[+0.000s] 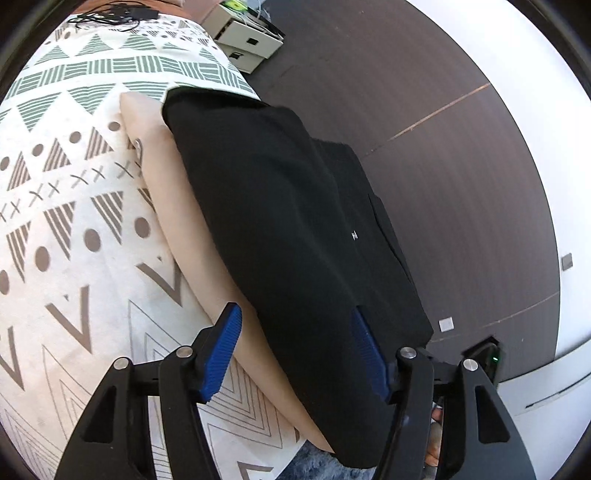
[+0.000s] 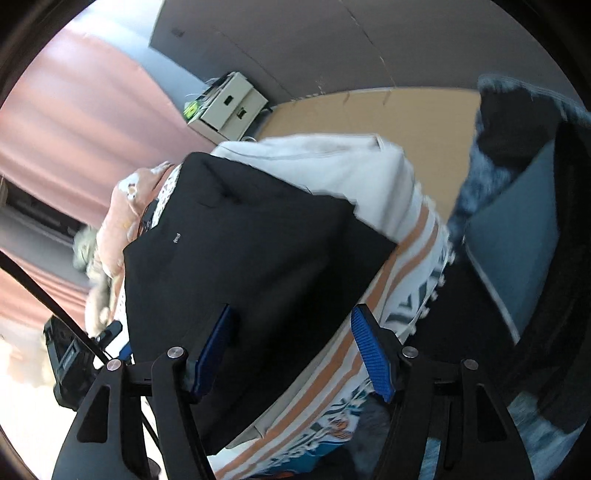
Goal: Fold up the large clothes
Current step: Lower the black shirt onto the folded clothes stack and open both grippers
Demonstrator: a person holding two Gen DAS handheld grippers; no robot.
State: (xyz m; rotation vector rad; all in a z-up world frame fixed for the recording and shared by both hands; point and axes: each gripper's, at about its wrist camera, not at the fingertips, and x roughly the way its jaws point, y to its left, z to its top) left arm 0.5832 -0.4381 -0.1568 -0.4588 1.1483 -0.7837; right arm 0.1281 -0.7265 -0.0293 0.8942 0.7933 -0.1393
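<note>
From my left wrist camera I see the folded black knit garment [image 1: 295,221] lying on top of a pale beige folded garment [image 1: 173,206], and both rest on a white blanket printed with green and brown triangles, dots and chevrons [image 1: 66,206]. The black piece runs lengthwise away from the lens, with a small white logo on its upper face. My left gripper [image 1: 295,354] has its blue ribbed pads standing apart. The left pad sits over the beige layer, just beside the black edge. The right pad is partly hidden behind the near end of the black garment, and I cannot tell whether it touches the cloth. Nothing is pinched between them. Past the blanket's far edge is a dark wood-grain floor [image 1: 424,155] and a cream drawer cabinet [image 1: 247,40] (a tangle of black cable [image 1: 110,16] lies at the blanket's far end).

In my right wrist view, which is rather blurred, the same black garment [image 2: 240,258] fills the middle. A white cloth is behind it and an orange-striped patterned textile [image 2: 402,280] is along its right side. My right gripper [image 2: 291,347] is also parted, with the near black edge lying between the pads, unpinched. A rust-pink curtain [image 2: 85,122] hangs at the left.
</note>
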